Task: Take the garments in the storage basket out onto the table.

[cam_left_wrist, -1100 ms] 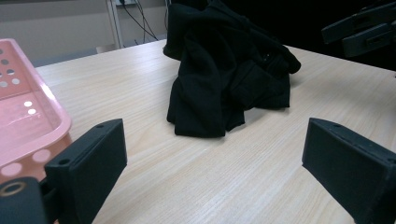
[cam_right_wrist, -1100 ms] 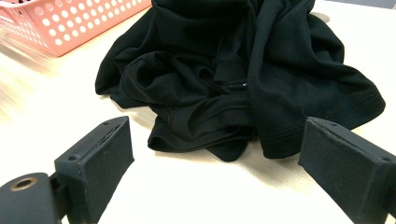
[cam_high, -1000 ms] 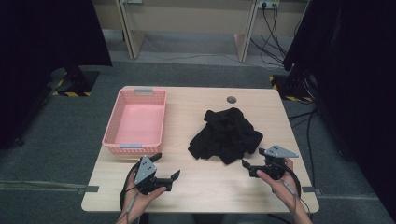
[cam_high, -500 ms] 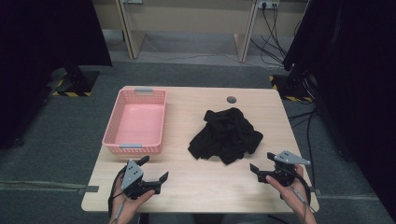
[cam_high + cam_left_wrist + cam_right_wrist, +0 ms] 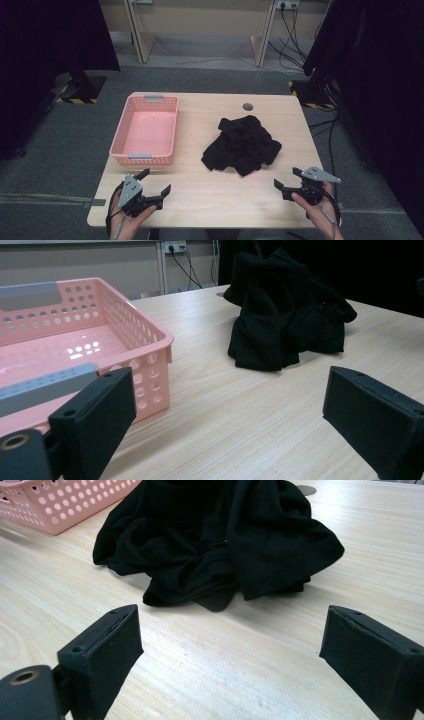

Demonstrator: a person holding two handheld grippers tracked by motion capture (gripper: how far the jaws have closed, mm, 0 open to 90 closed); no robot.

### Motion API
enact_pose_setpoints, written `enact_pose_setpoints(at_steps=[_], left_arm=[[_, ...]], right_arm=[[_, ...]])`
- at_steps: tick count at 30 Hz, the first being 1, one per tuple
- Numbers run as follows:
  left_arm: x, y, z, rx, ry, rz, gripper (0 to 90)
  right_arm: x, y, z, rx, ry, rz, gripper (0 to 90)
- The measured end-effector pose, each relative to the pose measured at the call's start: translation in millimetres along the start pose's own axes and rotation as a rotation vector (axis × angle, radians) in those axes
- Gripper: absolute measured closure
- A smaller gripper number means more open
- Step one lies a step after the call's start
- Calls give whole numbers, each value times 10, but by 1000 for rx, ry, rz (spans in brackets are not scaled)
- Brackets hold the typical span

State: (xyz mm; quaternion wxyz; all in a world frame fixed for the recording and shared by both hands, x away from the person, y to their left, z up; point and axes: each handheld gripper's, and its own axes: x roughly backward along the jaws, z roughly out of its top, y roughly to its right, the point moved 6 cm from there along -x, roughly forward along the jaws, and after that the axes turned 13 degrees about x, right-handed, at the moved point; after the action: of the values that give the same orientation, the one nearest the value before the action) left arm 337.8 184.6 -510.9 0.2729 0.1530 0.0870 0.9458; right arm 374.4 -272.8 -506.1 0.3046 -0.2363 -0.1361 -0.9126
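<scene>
Both grippers, left (image 5: 155,182) and right (image 5: 288,178), hung with fingers spread empty, the cloth (image 5: 242,144) just ahead, awaiting a grab.

Black cloth, pink basket, pale wood
The crumpled cloth (image 5: 241,145) is plain black; the basket (image 5: 148,131) is pink with dotted holes and grey handles; the tabletop (image 5: 210,200) shows light wood grain

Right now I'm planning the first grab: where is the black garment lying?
In the high view the black garment lies crumpled on the table, right of the pink basket, ahead of the right gripper.
</scene>
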Motion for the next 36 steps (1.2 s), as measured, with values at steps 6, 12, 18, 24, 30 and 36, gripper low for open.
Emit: enact_pose_setpoints(at_steps=[6,12,18,24,30,36], left_arm=[[63,-48,-8,9,8,14,58],[138,-104,9,13,22,32,58],[203,-166,5,22,29,51,58],[253,-214,-2,32,36,64,58],[306,-261,3,38,48,77,58],[356,-324,-16,46,57,93,59]], right_arm=[[61,15,-35,5,-3,-13,95],[132,47,-67,0,1,-30,95],[219,119,-112,-20,12,-53,95],[306,196,-171,-40,21,-78,95],[375,267,-234,-58,32,-105,95],[431,335,-302,-77,43,-130,95]])
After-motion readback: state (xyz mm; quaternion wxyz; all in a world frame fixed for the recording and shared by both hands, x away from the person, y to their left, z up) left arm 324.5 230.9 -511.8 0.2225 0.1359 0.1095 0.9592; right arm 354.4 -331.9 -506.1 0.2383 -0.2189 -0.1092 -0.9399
